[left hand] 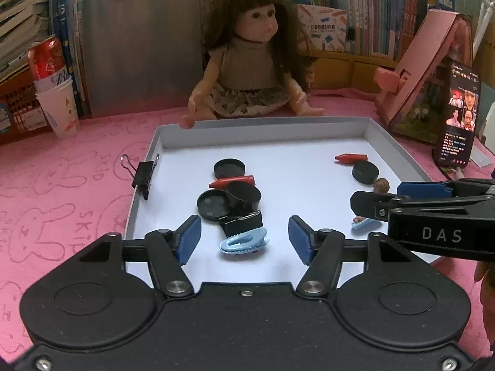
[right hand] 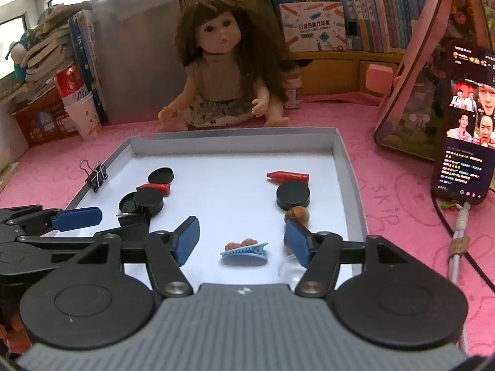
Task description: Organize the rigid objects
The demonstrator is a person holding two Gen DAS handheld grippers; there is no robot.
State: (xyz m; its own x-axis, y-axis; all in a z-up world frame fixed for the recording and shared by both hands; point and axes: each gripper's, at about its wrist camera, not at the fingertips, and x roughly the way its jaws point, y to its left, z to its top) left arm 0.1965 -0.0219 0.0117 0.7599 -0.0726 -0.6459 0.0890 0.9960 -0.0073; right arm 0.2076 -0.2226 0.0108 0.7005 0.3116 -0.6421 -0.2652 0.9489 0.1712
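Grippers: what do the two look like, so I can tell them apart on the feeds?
Both have black linkage arms and blue pads. The left gripper has an all-black body; the right gripper has a ribbed grey centre panel and white "DAS" lettering along its side.

My left gripper (left hand: 244,235) is tilted downward with its jaws parted and nothing pressed between the blue pads (left hand: 189,238). My right gripper (right hand: 241,238) sits just beside it at the same downward tilt, jaws spread wider, its pads (right hand: 297,242) clear of any contact. In the left wrist view my right gripper's fingers (left hand: 371,202) reach in from the right edge.
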